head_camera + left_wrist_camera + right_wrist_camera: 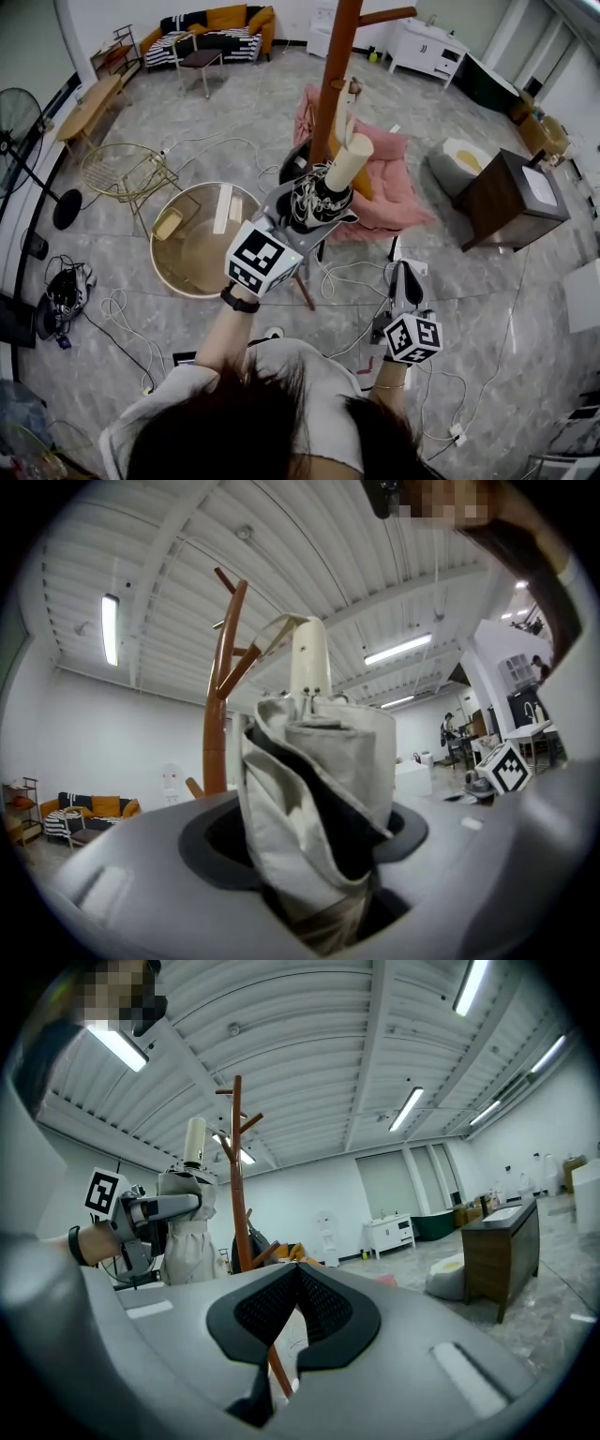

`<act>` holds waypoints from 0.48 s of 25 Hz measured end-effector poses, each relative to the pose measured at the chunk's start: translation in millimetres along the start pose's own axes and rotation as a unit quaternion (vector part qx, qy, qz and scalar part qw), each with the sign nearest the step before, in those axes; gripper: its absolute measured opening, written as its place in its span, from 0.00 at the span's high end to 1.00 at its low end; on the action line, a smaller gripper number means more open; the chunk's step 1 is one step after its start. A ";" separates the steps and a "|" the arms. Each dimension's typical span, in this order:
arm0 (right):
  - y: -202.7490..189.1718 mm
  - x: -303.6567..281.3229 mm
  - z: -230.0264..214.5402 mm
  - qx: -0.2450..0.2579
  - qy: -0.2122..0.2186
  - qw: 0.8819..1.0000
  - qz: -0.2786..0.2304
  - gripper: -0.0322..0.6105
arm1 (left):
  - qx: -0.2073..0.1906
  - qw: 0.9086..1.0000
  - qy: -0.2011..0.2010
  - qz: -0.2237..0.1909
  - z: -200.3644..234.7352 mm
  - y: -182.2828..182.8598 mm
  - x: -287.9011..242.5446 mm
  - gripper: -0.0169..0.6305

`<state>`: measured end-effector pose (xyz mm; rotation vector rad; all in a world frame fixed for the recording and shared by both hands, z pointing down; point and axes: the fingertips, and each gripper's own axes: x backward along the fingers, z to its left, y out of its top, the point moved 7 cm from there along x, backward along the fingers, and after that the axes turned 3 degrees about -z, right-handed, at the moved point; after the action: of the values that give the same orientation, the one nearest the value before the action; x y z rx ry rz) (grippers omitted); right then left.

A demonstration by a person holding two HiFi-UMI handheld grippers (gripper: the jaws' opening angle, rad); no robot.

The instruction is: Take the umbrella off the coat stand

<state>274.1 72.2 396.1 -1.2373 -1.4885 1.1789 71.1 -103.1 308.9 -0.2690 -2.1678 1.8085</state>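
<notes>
Left gripper (314, 212): jaws clamped on the folded cloth of the umbrella (319, 789), which fills the gap between them. Right gripper (298, 1275): jaws together at the tips, nothing between them; it is held lower in the head view and apart from the umbrella.

Umbrella: folded, pale cloth with a dark lining, held nearly upright with its cream handle (349, 161) uppermost. It stands just beside the pole of the stand (333, 66), on the person's side of it. A tan strap (269, 636) runs from the handle top toward a peg; whether it is caught on the peg cannot be told.

Surroundings: a pink mat (398, 192) lies round the foot of the stand, with a round glass table (167, 262) to its left and a dark cabinet (506, 202) to its right. White cables (342, 281) trail over the grey floor.
</notes>
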 end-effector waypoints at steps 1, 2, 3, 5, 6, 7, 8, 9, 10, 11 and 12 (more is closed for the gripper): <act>1.2 1.9 -2.1 0.000 -0.005 1.000 -0.002 0.95 | 0.000 1.000 -0.005 -0.003 -1.8 2.2 -2.4 0.45; 2.3 4.2 -3.8 0.001 -0.010 1.000 -0.004 0.95 | -0.001 1.000 -0.011 -0.007 -4.0 4.1 -4.6 0.45; 3.2 7.1 -5.4 0.001 -0.015 1.000 -0.006 0.95 | 0.000 1.000 -0.016 -0.010 -6.7 5.9 -6.7 0.45; 4.9 13.6 -8.8 0.003 -0.025 1.000 -0.008 0.95 | 0.002 1.000 -0.027 -0.014 -12.3 8.0 -11.2 0.45; 5.7 17.0 -10.6 0.003 -0.030 0.999 -0.009 0.95 | 0.003 0.999 -0.033 -0.014 -14.9 8.2 -13.8 0.45; 6.5 20.6 -12.5 0.004 -0.036 0.999 -0.009 0.95 | 0.005 0.999 -0.039 -0.015 -17.6 8.3 -16.6 0.45; 7.3 24.3 -14.6 0.005 -0.043 0.999 -0.009 0.95 | 0.007 0.999 -0.045 -0.016 -20.6 9.0 -19.8 0.45; 8.4 27.7 -17.1 0.006 -0.049 0.999 -0.009 0.95 | 0.010 0.998 -0.051 -0.018 -23.8 9.7 -23.5 0.45; 9.6 30.5 -19.7 0.007 -0.055 0.998 -0.009 0.95 | 0.012 0.998 -0.057 -0.019 -26.7 10.1 -27.2 0.45; 10.8 32.6 -22.1 0.008 -0.060 0.998 -0.009 0.95 | 0.013 0.998 -0.063 -0.019 -29.4 9.7 -30.8 0.45; 11.7 34.6 -24.2 0.008 -0.066 0.998 -0.010 0.95 | 0.014 0.997 -0.069 -0.018 -32.1 8.5 -33.9 0.45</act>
<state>294.5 110.5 390.7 -1.1507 -1.5794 1.2782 113.6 -83.2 301.9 -0.1007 -2.2200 1.8871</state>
